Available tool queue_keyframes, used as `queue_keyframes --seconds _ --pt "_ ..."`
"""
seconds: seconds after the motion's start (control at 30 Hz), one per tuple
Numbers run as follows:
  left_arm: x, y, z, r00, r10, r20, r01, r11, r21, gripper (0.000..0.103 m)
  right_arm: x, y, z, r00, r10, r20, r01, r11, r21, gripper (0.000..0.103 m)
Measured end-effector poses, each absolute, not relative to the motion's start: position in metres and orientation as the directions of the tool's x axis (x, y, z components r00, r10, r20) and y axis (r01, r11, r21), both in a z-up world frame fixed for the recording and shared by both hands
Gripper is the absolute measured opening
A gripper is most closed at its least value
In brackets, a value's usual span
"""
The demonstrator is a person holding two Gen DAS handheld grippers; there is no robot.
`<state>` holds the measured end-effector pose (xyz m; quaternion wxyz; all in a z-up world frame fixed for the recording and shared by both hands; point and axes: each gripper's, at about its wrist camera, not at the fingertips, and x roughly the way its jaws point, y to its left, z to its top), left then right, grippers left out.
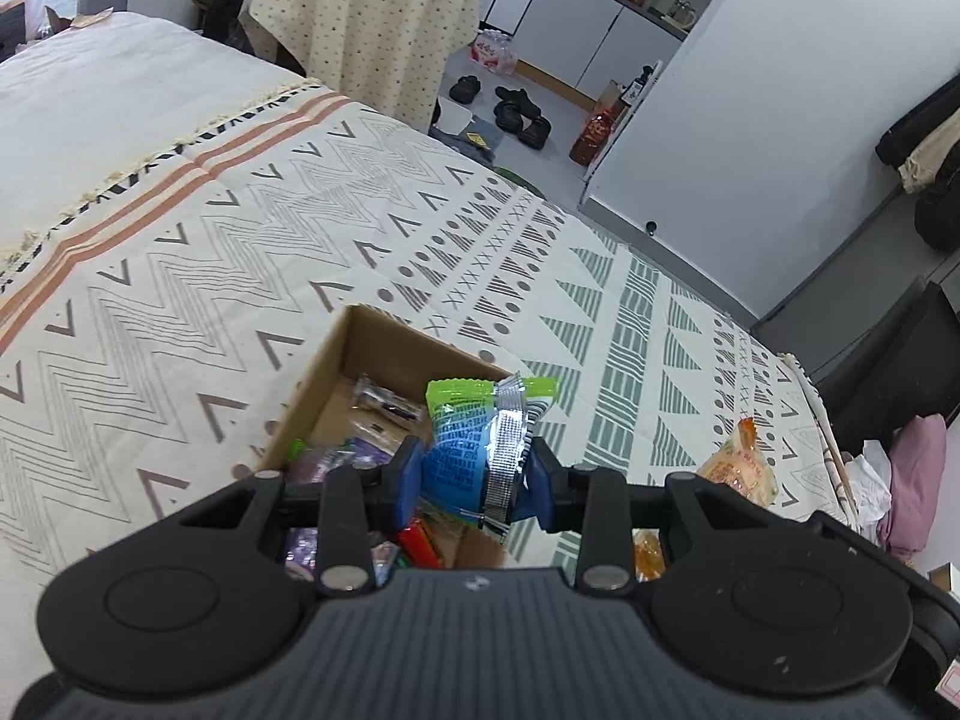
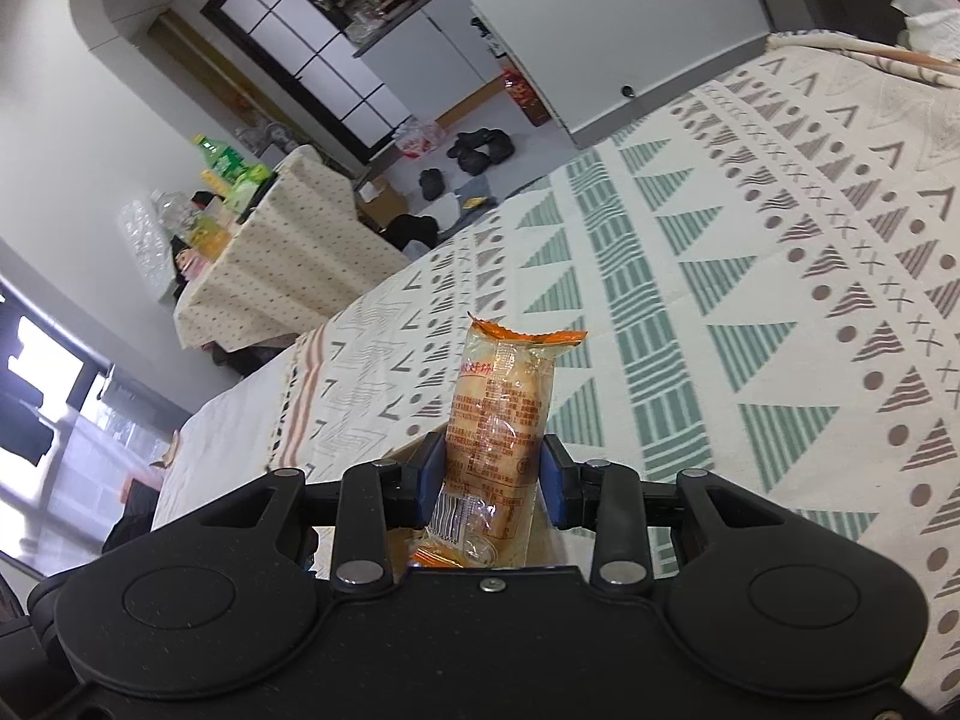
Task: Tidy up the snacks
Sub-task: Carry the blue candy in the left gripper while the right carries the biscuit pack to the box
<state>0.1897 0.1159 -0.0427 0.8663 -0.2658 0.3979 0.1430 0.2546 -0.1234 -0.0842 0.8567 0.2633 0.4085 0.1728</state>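
Nearby, box [image 1: 336, 372] beneath green packet [image 1: 474, 444]

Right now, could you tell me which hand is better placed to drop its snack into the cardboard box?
Left, probably. The left gripper holds its blue-green packet right over the open cardboard box. The right gripper grips an orange packet above the patterned bedspread, with only a brown edge visible beneath it.

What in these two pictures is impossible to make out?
- Left wrist view: the near half of the cardboard box, hidden behind the left hand-held gripper and its blue-green packet.
- Right wrist view: the lower end of the orange packet, cut off by the right hand-held gripper body.
- Both views: packet print too small to read.
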Motion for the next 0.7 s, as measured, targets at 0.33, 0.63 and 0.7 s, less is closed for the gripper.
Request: queue_keyframes --seconds 0.33,0.63,0.7 --pt "0.174 0.148 -0.050 0.630 0.040 -0.776 -0.482 0.803 -0.351 0.036 0.248 -0.091 -0.074 0.594 0.538 -0.598 -0.142 0.802 0.581 0.034" --pt "0.170 0.169 -0.067 0.600 0.027 -0.800 -0.507 0.786 -0.354 0.036 0.246 -0.057 -0.079 0.548 0.571 -0.611 -0.194 0.798 0.571 0.034" --pt "0.172 0.173 -0.072 0.591 0.023 -0.806 -0.514 0.781 -0.355 0.036 0.246 -0.050 -0.082 0.533 0.580 -0.616 -0.205 0.795 0.570 0.034"
